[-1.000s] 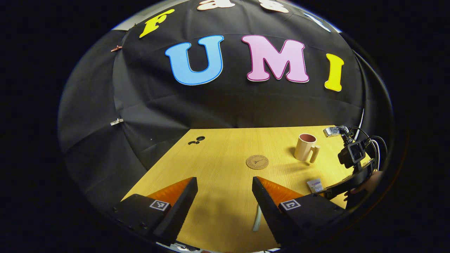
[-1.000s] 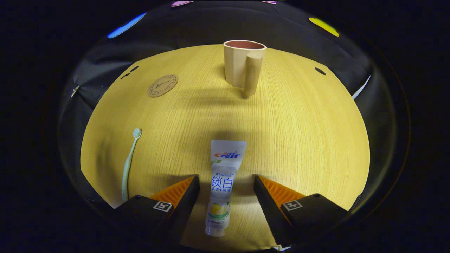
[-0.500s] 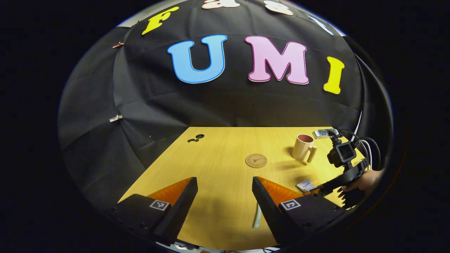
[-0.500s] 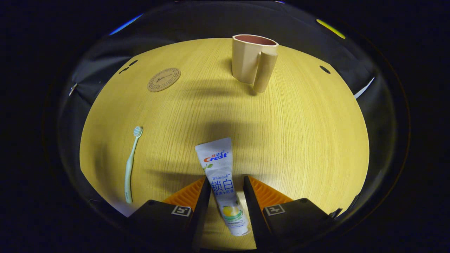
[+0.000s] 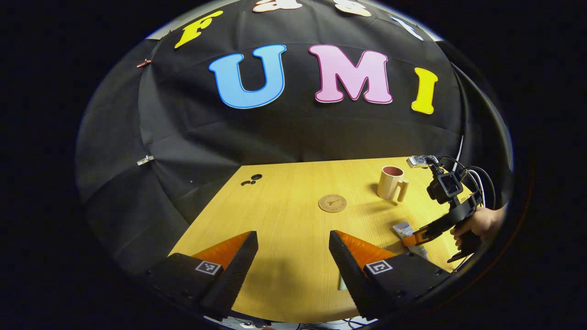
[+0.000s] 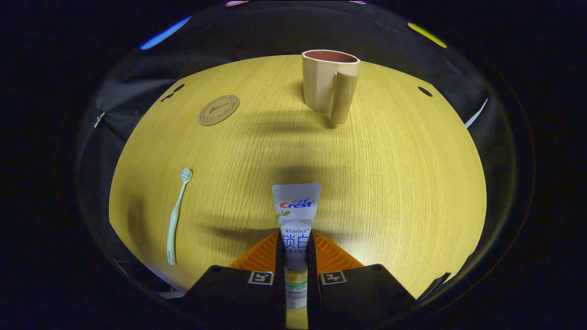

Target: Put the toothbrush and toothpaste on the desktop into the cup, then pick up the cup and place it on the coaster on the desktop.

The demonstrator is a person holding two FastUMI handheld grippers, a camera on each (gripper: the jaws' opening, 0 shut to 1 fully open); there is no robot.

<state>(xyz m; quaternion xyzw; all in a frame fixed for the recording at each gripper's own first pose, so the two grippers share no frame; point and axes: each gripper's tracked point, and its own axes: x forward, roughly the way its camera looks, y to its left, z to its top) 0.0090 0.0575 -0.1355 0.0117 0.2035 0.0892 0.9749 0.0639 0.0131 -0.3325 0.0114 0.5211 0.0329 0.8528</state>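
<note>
My right gripper (image 6: 296, 236) is shut on the middle of the white toothpaste tube (image 6: 296, 206), whose flat end points away toward the cup. The beige cup (image 6: 328, 80) with a reddish inside stands upright at the far side, handle toward me. A pale green toothbrush (image 6: 178, 215) lies on the table at the left, and the round cork coaster (image 6: 218, 110) lies far left. My left gripper (image 5: 293, 238) hangs open over the near table edge, holding nothing. In the left gripper view I see the coaster (image 5: 332, 203), the cup (image 5: 390, 183), and the other gripper (image 5: 419, 237) holding the tube (image 5: 404, 228).
The wooden table (image 6: 390, 174) has small cable holes near its far corners (image 5: 252, 178) (image 6: 425, 91). Black cloth walls close it in behind and at the sides. A hand (image 5: 481, 224) holds the right gripper at the table's right edge.
My right gripper has gone from open around the toothpaste to shut on it, and the tube has straightened between the fingers. The left gripper has drifted slightly, still open.
</note>
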